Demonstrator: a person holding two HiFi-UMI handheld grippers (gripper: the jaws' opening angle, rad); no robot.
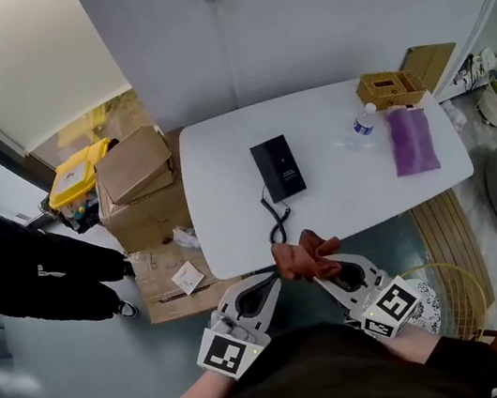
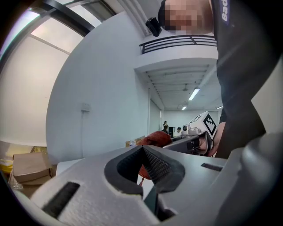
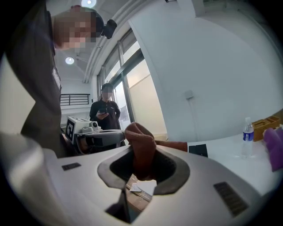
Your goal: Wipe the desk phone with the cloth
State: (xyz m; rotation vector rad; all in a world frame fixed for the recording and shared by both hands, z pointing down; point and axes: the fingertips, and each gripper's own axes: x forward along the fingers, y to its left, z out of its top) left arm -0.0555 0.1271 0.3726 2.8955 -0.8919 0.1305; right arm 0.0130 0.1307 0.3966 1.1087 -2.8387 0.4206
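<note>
The black desk phone (image 1: pixel 277 167) lies flat near the middle of the white table (image 1: pixel 343 196). Its coiled cord (image 1: pixel 276 222) trails toward the near edge. A brown cloth (image 1: pixel 306 257) hangs bunched just off that near edge, below the phone. My right gripper (image 1: pixel 324 271) is shut on it, and in the right gripper view the cloth (image 3: pixel 140 143) stands up out of that gripper (image 3: pixel 141 167). My left gripper (image 1: pixel 272 280) sits close beside the cloth on its left. Its jaws (image 2: pixel 142 150) meet with nothing between them, and the cloth (image 2: pixel 154 138) shows just beyond.
On the table's right end are a water bottle (image 1: pixel 364 122), a purple bag (image 1: pixel 412 141) and a wooden box (image 1: pixel 389 87). Cardboard boxes (image 1: pixel 134 170) and a yellow case (image 1: pixel 77 174) crowd the floor at the table's left. A person in black (image 1: pixel 23 271) stands further left. A wire basket (image 1: pixel 458 294) is at my right.
</note>
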